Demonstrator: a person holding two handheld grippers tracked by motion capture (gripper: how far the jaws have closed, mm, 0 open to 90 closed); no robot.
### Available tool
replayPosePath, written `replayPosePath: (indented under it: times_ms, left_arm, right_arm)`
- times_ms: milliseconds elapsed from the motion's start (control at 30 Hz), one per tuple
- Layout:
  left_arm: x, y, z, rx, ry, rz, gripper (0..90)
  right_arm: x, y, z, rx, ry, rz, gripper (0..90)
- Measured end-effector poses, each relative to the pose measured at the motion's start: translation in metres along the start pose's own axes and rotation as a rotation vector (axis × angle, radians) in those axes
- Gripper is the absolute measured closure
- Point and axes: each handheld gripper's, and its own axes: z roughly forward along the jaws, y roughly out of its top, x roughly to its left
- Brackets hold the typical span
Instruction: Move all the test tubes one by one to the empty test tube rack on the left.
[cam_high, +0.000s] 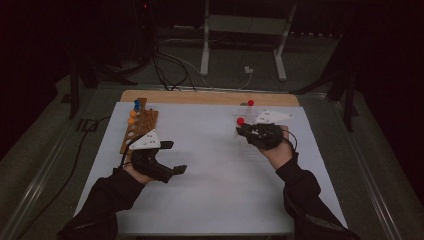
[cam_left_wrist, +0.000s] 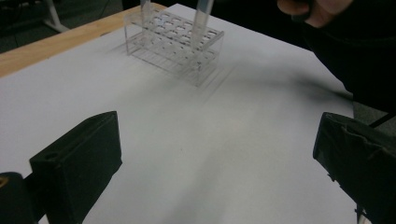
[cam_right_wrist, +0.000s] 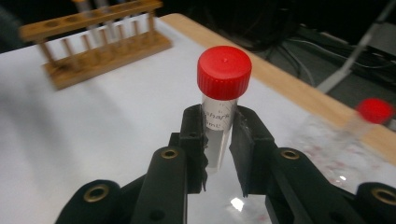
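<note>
Right gripper (cam_right_wrist: 218, 135) fingers clamped on clear red-capped plastic tube (cam_right_wrist: 220, 105), upright; left gripper (cam_left_wrist: 215, 163) spread wide, empty, apparently hovering over white tabletop (cam_left_wrist: 196, 140).

The right gripper (cam_high: 245, 129) holds a red-capped tube (cam_high: 240, 121) near the clear rack (cam_high: 248, 111).

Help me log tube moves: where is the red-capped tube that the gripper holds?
The tube stands upright between the right gripper's jaws, above the white sheet at the table's right in the high view, just left of the clear rack.
</note>
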Motion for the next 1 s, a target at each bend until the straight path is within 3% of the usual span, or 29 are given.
replayPosePath:
  times_ms: [367, 633, 1000]
  left_arm:
    - [-0.008, 0.016, 0.010, -0.017, -0.066, 0.029, 2.4]
    - [-0.016, 0.030, 0.026, -0.022, -0.111, 0.075, 7.0]
    - [-0.024, 0.037, 0.046, -0.041, -0.154, 0.122, 31.5]
  right_arm:
    - [0.041, -0.020, 0.005, 0.039, 0.116, -0.029, 75.3]
    - [0.057, -0.027, 0.010, 0.055, 0.173, -0.038, 75.3]
    - [0.069, -0.029, 0.011, 0.058, 0.222, -0.044, 75.3]
